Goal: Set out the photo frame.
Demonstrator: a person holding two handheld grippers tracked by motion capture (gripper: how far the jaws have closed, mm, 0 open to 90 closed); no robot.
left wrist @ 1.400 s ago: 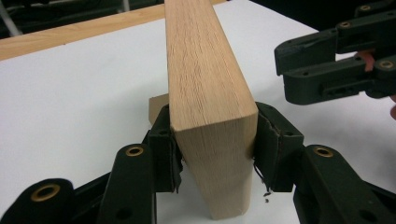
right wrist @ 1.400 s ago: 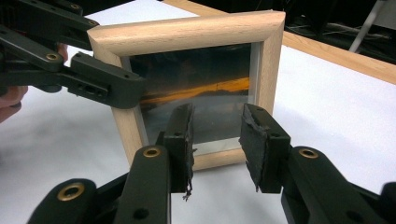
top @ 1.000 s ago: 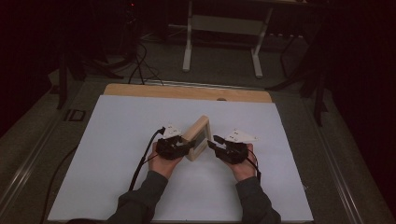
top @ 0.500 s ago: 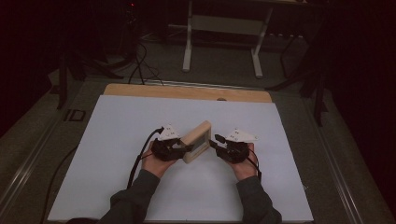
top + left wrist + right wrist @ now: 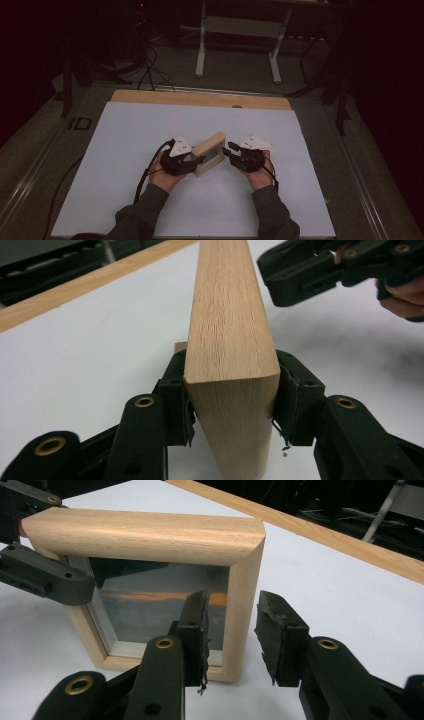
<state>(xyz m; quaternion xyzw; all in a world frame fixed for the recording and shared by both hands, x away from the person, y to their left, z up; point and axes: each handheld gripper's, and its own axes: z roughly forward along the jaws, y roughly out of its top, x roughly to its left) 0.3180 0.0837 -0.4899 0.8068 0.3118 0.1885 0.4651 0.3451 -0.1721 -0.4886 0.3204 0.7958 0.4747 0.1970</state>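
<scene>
Left grip on frame slackening; right fingers not yet closed on it.

Wooden picture frame (image 5: 210, 153) stands on edge near the middle of the white worktop (image 5: 125, 145), between both grippers, tilted slightly less than a second ago. Left gripper (image 5: 231, 395): jaws have just been opening, frame's end still between them, pads at its two faces with little or no press left. Right gripper (image 5: 231, 630): fingers (image 5: 196, 630) apart, straddling the frame's side rail, one in front of the glass, one outside, neither pressing. Judgement: a hand-over or set-down in progress; the frame now rests mainly on the worktop, so the right fingers must clamp the rail before any lift.
</scene>
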